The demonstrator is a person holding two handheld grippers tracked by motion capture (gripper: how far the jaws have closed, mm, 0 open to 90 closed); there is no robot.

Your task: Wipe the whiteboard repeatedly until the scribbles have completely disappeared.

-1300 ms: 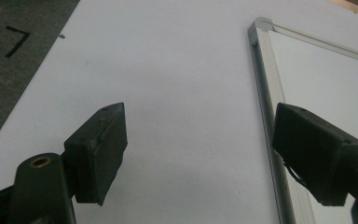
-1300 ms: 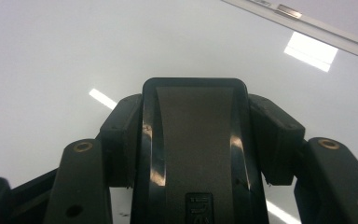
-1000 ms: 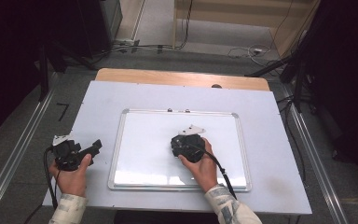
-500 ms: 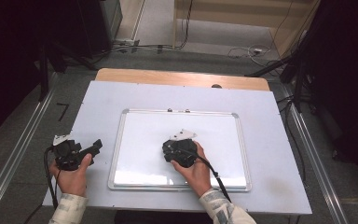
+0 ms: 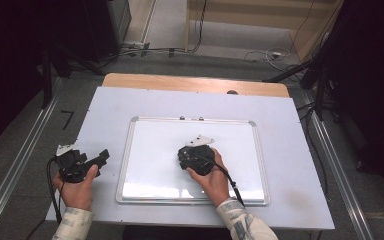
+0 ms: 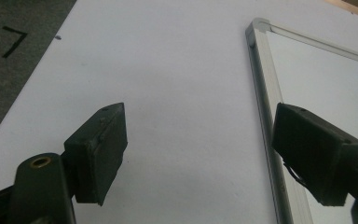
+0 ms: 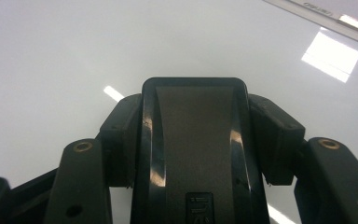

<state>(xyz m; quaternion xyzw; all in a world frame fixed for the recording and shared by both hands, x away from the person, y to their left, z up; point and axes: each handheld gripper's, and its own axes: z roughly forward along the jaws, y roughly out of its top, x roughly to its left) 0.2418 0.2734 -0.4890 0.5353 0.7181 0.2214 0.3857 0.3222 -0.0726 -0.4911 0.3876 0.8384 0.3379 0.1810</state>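
Seen from above, a person's two forearms are coming in from the near edge of a white table. The left hand is resting on the table's near left part and holding the left gripper, whose jaws are standing wide apart with nothing between them; in the left gripper view they are hanging over bare table, just beside the aluminium frame of a whiteboard. The right hand is lying on the whiteboard, which is flat in the middle of the table, and is holding the right gripper down near the board's centre. In the right gripper view the two jaws are clamping a glossy black block with a dark grey centre strip, probably a whiteboard eraser, though its working face is hidden; it is sitting against the clean white board surface. Farther off, a strip of bare wood is showing along the table's far edge, and cables are trailing over the floor.
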